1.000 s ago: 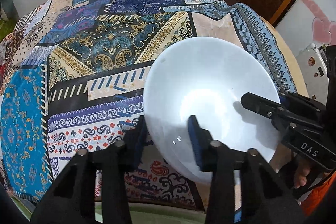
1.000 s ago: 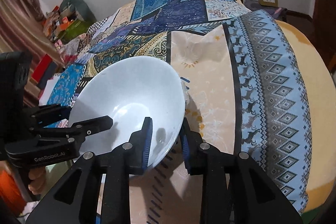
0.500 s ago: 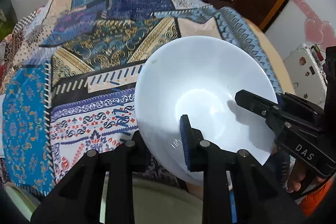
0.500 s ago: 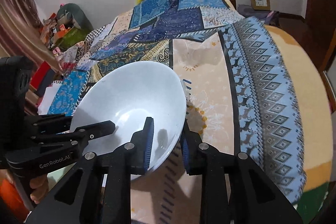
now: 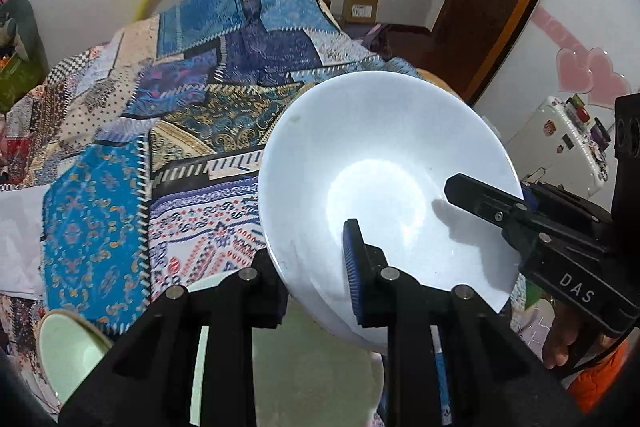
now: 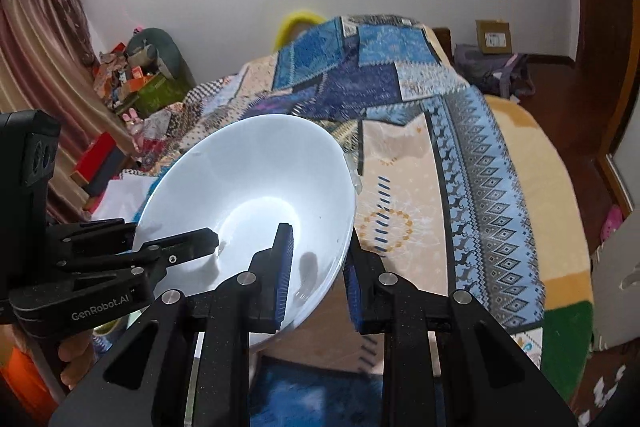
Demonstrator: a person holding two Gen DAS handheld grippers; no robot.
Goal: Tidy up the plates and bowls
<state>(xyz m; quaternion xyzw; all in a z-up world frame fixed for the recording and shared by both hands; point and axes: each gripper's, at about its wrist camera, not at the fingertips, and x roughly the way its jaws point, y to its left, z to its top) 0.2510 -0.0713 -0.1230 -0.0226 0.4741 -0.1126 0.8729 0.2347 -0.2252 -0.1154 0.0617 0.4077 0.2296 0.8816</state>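
White bowl (image 5: 384, 179) pinched at opposite rim edges: left gripper (image 5: 316, 267) and right gripper (image 6: 316, 267) each clamped on wall, sharing weight, tilted above patchwork bedspread (image 5: 120, 187).

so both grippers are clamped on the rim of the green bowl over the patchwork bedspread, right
Not quite: the bowl clamped by both grippers is white, as the left wrist view shows. The left gripper and right gripper do pinch its rim over the patchwork bedspread.

Even indoor light, bowl (image 5: 384, 167) glare, fisheye-warped dark corners
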